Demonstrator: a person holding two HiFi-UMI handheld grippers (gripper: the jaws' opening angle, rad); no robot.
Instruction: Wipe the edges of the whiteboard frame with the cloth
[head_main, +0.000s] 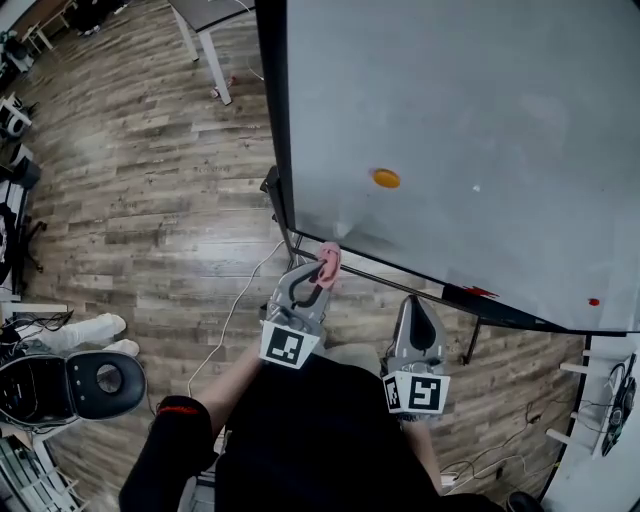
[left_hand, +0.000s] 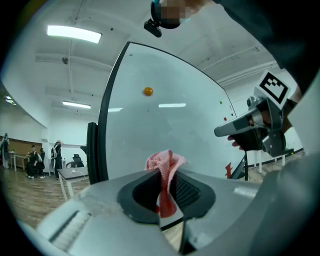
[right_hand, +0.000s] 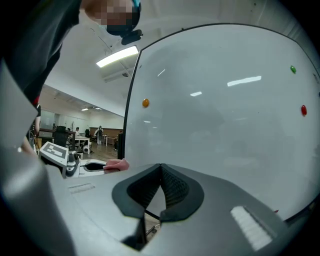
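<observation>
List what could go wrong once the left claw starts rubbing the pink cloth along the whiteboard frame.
1. The left claw pinches only a narrow fold of the pink cloth. Drag along the frame might pull it free.
2. Little cloth shows beyond the claw tips, so hard plastic may scrape the frame.
3. A white cable lies on the floor by the board's foot, and stepping sideways could snag it.

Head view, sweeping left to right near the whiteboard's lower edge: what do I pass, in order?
Left hand-held gripper clamping the pink knitted cloth → round orange magnet → right hand-held gripper → small red magnet.
</observation>
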